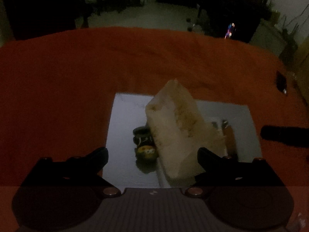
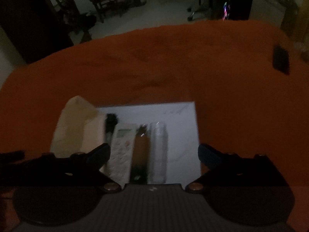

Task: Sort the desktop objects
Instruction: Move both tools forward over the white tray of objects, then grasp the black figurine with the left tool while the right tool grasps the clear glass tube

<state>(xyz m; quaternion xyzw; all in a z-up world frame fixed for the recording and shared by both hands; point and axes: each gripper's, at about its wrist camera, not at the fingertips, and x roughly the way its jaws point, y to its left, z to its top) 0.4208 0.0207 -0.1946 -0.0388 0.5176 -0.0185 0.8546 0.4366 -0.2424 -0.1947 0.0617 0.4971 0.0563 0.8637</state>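
Orange cloth (image 1: 77, 89) covers the table, and on it lies a white rectangular sheet (image 1: 125, 116) that carries everything to be sorted. Both hand-held grippers hang over it, tilted steeply down, jaws spread wide and empty.

Ahead of the left gripper (image 1: 152, 154), slightly toward its right finger, leans a pale cream block with a rough, crumbly-looking face (image 1: 173, 131); small dark rounded pieces, one with a yellow spot (image 1: 144, 147), sit against its left side, between the fingers. Ahead of the right gripper (image 2: 154, 152) three long things lie side by side: a white remote control with a small screen (image 2: 121, 150), a brown flat bar (image 2: 140, 150) and a clear plastic tube (image 2: 158, 150); the remote is nearest its left finger.

The pictures are dim and blurred, so my judgement is cautious. To do the pick well, each gripper should choose one item, centre it between the fingers, and close across the narrow width. The close-packed neighbours may get nudged or pinched together, so come straight down and slowly.
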